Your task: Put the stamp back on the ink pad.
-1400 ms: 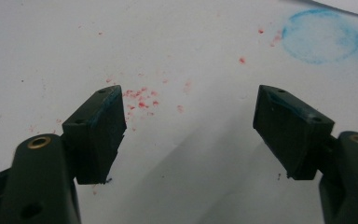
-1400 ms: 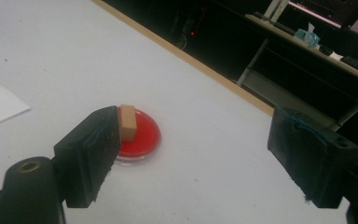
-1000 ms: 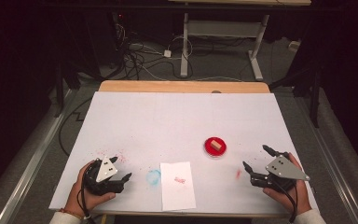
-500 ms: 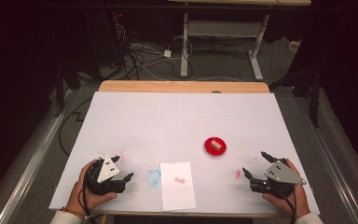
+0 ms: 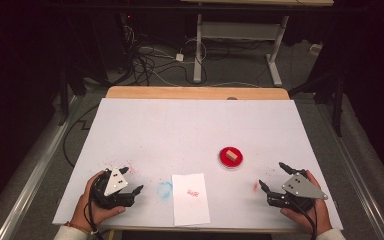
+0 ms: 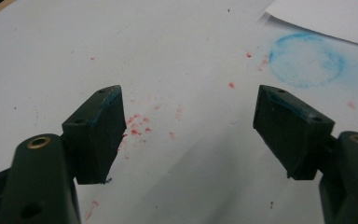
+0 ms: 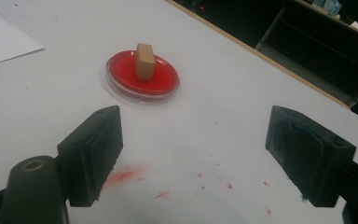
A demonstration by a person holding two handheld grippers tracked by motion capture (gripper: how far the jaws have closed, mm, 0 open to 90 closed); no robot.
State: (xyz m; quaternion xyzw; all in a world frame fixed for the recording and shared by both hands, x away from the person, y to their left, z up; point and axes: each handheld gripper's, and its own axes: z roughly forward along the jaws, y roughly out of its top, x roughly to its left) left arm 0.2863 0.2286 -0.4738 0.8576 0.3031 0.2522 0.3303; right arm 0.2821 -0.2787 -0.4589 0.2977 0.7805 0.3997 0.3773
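A red round dish with a small tan block standing in it sits right of the table's middle. My right gripper rests open near the front right edge, held by a hand, a short way right of the dish. In the right gripper view the dish and block lie ahead and to the left of the open right gripper. My left gripper is open at the front left, empty. In the left gripper view, the left gripper hovers over red specks.
A white paper sheet with a small red mark lies at the front centre, beside a faint blue ring stain. A red smear marks the white table cover. Table legs and cables stand on the floor beyond the far edge.
The right gripper has drifted slightly toward the near edge of the table. The left gripper has barely moved. Both stay open.
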